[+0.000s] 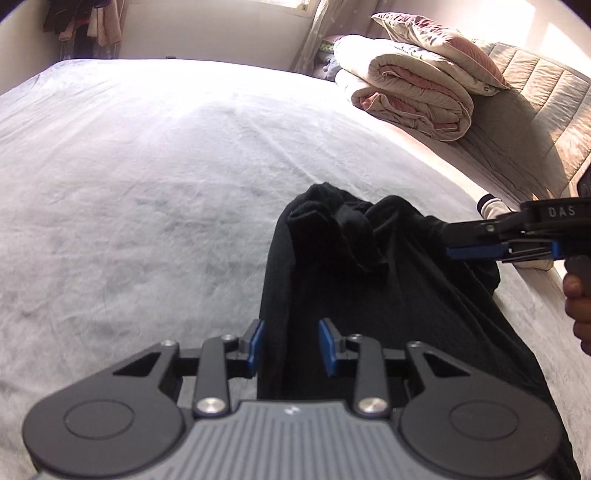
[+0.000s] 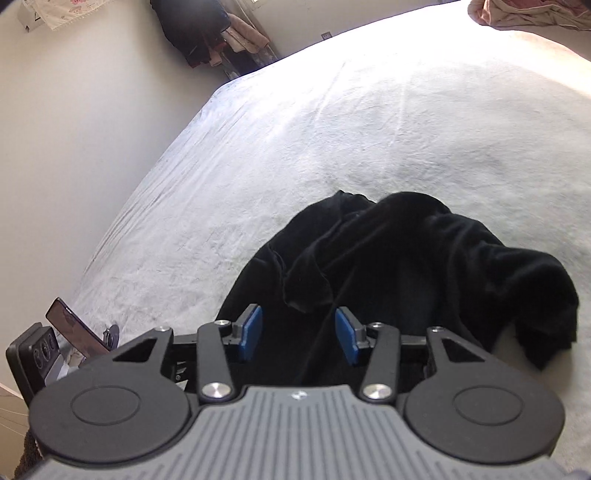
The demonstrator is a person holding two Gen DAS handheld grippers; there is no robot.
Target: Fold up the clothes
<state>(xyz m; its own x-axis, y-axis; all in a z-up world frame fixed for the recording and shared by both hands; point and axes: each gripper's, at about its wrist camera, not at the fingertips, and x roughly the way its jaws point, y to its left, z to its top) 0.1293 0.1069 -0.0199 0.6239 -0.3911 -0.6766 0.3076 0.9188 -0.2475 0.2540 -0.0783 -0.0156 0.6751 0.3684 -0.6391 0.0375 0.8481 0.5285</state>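
Black garment [image 1: 388,280], soft matte knit, bunched in rumpled folds at its far end and stretched flatter toward the near edge; lying on the bed's pale, finely creased sheet [image 1: 147,184], toward the right side of the mattress. Left gripper [image 1: 291,347] low over the garment's near left edge, blue-padded fingers [image 1: 255,345] spread wide, one pad beside the cloth's edge, the other above the dark fabric; nothing pinched between them. Right gripper [image 2: 299,334] likewise spread in its own view, blue pads parted over the black cloth, holding nothing; whether the pads touch the fabric, not discernible. Seen from the left wrist, right gripper reaching in sideways at the garment's right edge, a hand [image 1: 580,306] on its handle. Beyond: rolled quilted comforter [image 1: 410,99], cream and pink, with a pillow [image 1: 439,48] on top, against a padded ribbed headboard [image 1: 546,110]. Hanging clothes [image 1: 85,26] in the far corner. Phone [image 2: 75,328] propped at the bed's lower left edge in the right wrist view.
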